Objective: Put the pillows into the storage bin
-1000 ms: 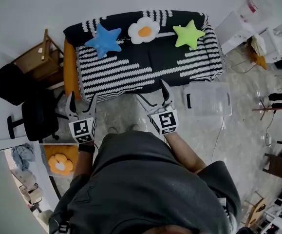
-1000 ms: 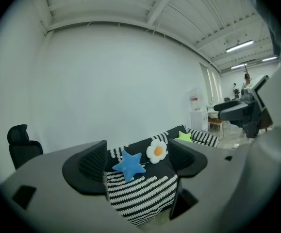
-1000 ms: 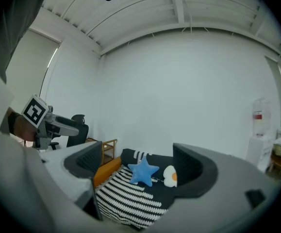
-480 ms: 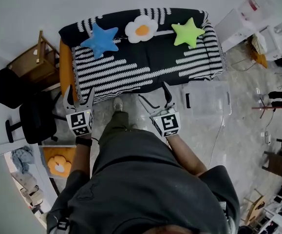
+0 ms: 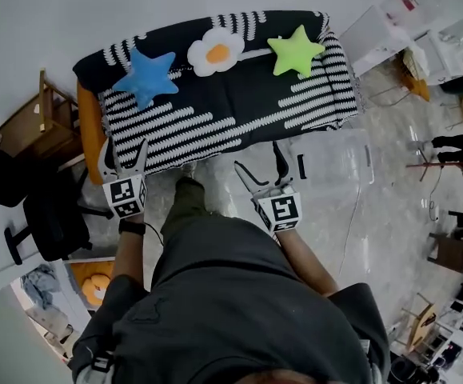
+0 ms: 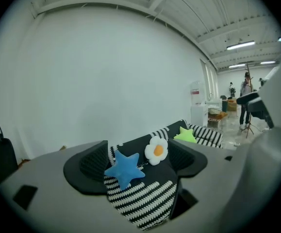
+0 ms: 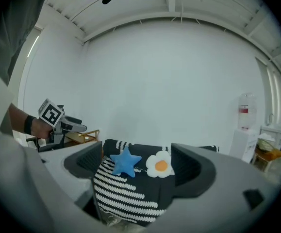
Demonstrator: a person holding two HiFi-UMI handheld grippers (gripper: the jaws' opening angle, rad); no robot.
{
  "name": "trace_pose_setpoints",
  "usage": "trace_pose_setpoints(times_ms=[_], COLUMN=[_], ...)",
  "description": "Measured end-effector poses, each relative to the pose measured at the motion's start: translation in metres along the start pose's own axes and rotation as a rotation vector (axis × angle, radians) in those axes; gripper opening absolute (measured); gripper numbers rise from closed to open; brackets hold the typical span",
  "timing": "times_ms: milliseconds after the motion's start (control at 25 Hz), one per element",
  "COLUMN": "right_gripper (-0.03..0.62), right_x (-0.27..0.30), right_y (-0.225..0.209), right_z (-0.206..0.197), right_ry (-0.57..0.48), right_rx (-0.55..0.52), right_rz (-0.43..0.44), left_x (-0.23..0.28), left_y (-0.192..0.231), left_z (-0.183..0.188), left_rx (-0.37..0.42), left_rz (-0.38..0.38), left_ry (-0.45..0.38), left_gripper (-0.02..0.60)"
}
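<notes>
Hovering before the striped knit sofa, the left gripper is holding its jaws spread, empty. Plush blue star pillow, white flower pillow and green star pillow are leaning in a left-to-right row on the backrest. The right gripper is gaping empty too, beside the clear plastic storage bin, which is lying lengthwise along the sofa front.

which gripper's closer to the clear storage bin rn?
Right. The right gripper is just beside the handle end of the storage bin. The left gripper is across the person's leg, by the far end of the sofa.

Plush cloth pillows; clear plastic bin; glossy floor
</notes>
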State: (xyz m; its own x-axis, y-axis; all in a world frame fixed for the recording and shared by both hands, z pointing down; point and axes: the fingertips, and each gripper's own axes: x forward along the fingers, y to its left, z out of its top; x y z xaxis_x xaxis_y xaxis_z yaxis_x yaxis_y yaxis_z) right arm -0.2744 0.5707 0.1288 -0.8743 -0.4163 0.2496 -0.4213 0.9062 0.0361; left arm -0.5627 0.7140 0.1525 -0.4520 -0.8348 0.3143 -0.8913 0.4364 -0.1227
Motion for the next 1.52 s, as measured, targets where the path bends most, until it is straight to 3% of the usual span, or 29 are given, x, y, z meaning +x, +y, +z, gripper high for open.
trace_pose_setpoints(times_ms=[200, 520, 920, 1280, 1520], right_gripper=[0.442, 0.442, 0.442, 0.442, 0.442], right_x=[0.057, 0.193, 0.346, 0.421, 0.435], right_y=[-0.010, -0.004, 0.016, 0.016, 0.010], right_z=[-0.004, -0.010, -0.053, -0.106, -0.154], right_ry=[0.059, 0.152, 0.262, 0.342, 0.408], right_rx=[0.017, 0.038, 0.077, 0.133, 0.190], right_rz=[-0.003, 0.071, 0.159, 0.172, 0.128], left_x=[0.065, 0.177, 0.309, 0.435, 0.510], left_y=[0.022, 0.071, 0.126, 0.154, 0.166], left_z=[-0.005, -0.033, -0.100, -0.168, -0.221], left_rx=[-0.013, -0.044, -0.087, -0.103, -0.083], left_rz=[-0.023, -0.049, -0.059, -0.082, -0.102], left_ry=[0.045, 0.144, 0.253, 0.318, 0.364], left_gripper=[0.379, 0.379, 0.379, 0.379, 0.379])
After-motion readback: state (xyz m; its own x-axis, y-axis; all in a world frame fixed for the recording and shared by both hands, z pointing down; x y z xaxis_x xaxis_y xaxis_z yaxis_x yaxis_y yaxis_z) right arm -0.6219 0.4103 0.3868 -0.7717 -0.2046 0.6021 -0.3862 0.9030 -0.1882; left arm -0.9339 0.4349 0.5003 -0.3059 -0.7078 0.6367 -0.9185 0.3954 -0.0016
